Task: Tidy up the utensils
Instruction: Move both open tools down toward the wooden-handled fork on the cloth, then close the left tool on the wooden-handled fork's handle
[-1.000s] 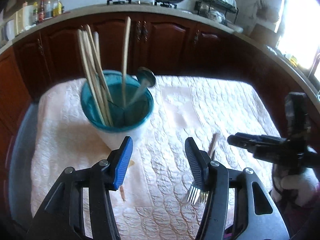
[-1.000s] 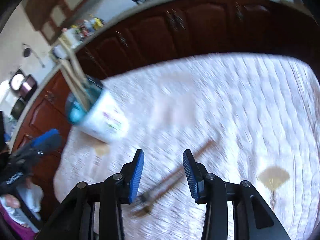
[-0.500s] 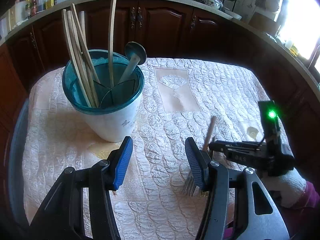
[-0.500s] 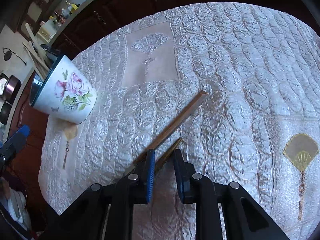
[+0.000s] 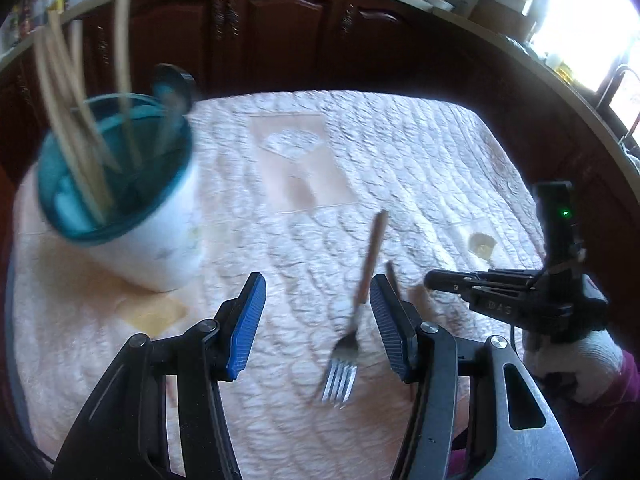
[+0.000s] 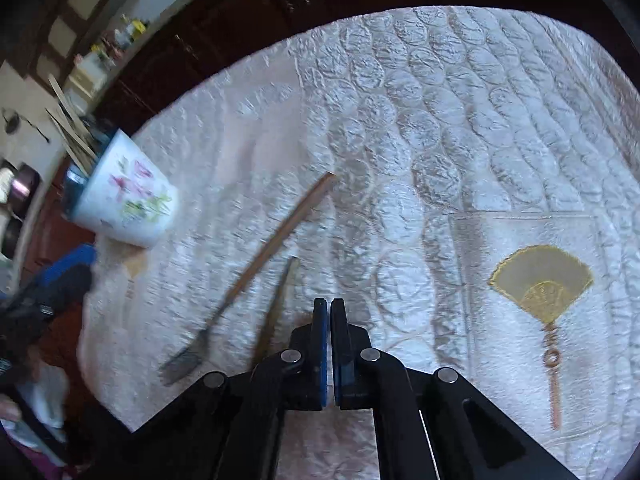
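Note:
A fork with a wooden handle lies on the quilted cloth, tines toward me. It sits between the fingers of my left gripper, which is open and not touching it. A second thin, dark-handled utensil lies just right of the fork, partly hidden behind my right finger. In the right wrist view the fork and the thin utensil lie left of my right gripper, which is shut with nothing between its pads. The floral cup with a teal inside holds several wooden sticks and a spoon.
The pale quilted cloth covers the table, with dark wooden cabinets behind. A gloved hand holds the right gripper at the right edge. The cup stands at the far left, and a gold fan motif lies to the right.
The right gripper's jaws have gone from open to shut, and the thin utensil once between them now lies to their left. The left gripper has sunk toward the fork, which now lies between its fingers.

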Tool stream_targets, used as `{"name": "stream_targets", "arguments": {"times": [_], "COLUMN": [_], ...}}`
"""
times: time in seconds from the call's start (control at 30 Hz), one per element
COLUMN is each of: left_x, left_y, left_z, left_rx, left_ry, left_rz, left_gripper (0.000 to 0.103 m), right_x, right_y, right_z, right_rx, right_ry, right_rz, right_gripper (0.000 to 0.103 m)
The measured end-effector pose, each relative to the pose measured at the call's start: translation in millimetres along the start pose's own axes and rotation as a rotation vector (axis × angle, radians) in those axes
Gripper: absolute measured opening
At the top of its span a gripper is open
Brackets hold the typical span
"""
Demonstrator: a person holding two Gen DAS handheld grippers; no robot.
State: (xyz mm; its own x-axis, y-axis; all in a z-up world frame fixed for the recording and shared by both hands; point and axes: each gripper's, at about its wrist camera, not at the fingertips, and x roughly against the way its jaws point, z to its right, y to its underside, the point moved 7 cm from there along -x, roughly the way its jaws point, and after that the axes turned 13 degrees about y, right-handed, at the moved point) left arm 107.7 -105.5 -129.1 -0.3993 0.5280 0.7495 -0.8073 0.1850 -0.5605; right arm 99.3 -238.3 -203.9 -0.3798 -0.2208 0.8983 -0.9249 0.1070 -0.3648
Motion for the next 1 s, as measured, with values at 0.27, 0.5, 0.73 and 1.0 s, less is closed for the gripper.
{"name": "stream_targets", "arguments": {"times": [0.27,0.5,0.73,1.0], "left_x": [-13,-23,-55,-114], "left_y": [-3,-6,-14,-29], "left_z": [5,4,17,35], "left_rx": [-0.018,-0.030,-0.082,-0.139], "left_ry": [-0.013,-0.016,0.006,0.033], "left_rz": [-0.033,-0.058,-0.123,-0.217], "left_gripper": [0.054,0.054,0.054,0.054], "right_x": [-22,-31,-1,7], "right_y": [-7,-3,7,11], "right_z": [-30,-33,7,58], "right_rx": [0.041,0.076,0.037,-0.064], "right_ry": [-0.011,-0.023,0.008,0.041], "right_rz": [-0.037,-0.046,-0.011,-0.038], "right_gripper": [0.008,0.009,0.009,0.010]}}
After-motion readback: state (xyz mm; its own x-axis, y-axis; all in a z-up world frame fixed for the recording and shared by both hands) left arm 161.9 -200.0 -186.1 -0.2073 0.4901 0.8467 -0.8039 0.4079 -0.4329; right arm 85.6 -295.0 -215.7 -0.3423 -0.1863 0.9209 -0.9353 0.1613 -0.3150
